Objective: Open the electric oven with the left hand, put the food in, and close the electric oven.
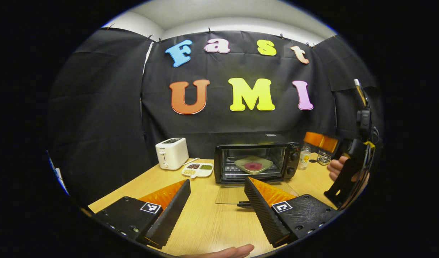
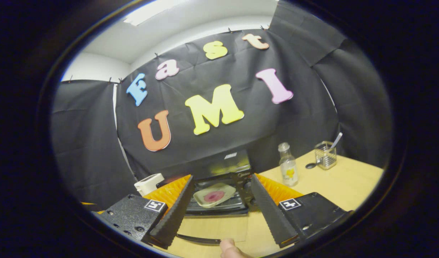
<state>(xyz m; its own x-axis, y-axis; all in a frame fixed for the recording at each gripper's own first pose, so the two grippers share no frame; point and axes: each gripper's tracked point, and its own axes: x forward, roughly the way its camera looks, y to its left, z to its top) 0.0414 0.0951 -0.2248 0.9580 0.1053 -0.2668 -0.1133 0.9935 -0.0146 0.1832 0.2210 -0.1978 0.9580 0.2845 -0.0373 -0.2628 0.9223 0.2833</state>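
On a wooden table (image 1: 205,222), a white toaster (image 1: 172,153) stands at left beside a divided dish (image 1: 197,169); the electric oven (image 1: 255,163) sits mid-table, its glass door (image 1: 237,194) folded down flat, a plate of food (image 1: 253,165) on its rack; right of it stands a bottle (image 1: 304,156); the left gripper (image 1: 217,204) and right gripper (image 2: 219,215) both hang spread apart, empty.

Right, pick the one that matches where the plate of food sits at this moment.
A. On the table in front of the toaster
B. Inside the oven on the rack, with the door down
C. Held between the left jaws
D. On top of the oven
B: the plate of food rests on the rack inside the oven, whose glass door lies folded down flat toward the table.
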